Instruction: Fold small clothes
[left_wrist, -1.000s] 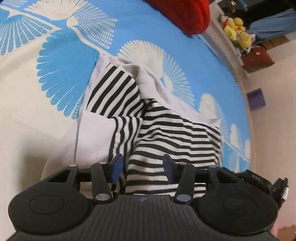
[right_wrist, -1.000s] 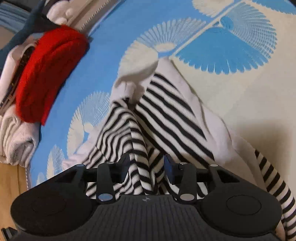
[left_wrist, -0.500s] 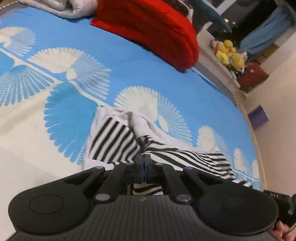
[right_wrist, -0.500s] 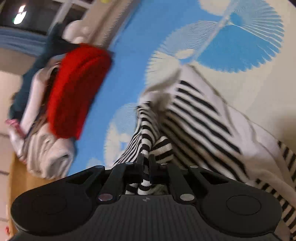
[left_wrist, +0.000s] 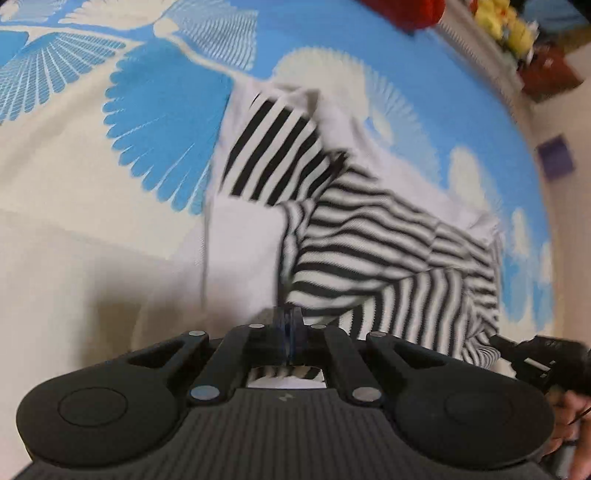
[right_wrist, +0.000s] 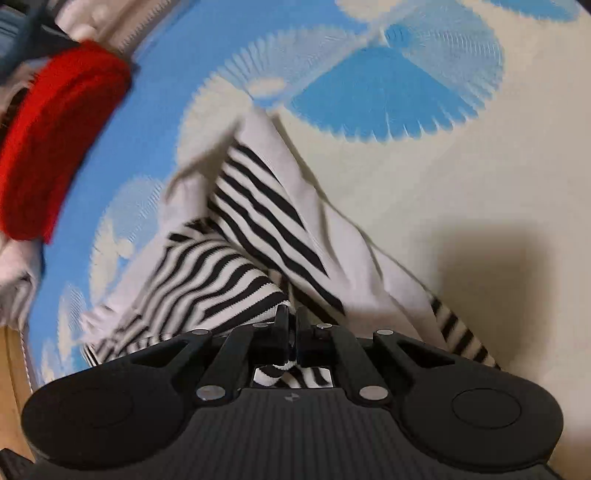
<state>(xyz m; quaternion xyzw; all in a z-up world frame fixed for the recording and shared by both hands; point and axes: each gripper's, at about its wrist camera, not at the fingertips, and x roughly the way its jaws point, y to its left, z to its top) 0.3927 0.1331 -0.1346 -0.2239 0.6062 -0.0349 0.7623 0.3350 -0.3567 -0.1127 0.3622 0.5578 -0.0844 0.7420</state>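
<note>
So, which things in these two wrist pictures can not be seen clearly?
- Left wrist view: where the left claw pinches the striped garment is hidden by its own body.
- Left wrist view: the yellow toys are cut by the top edge and blurred.
- Right wrist view: the red garment is motion-blurred, and the pile beside it is cut by the left edge.
- Both views: the striped garment's type is unclear, it is crumpled.

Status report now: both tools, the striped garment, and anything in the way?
Left tool shut on striped garment. Right tool shut on its striped edge. Garment crumpled on blue patterned cover. Red cloth lies clear.
</note>
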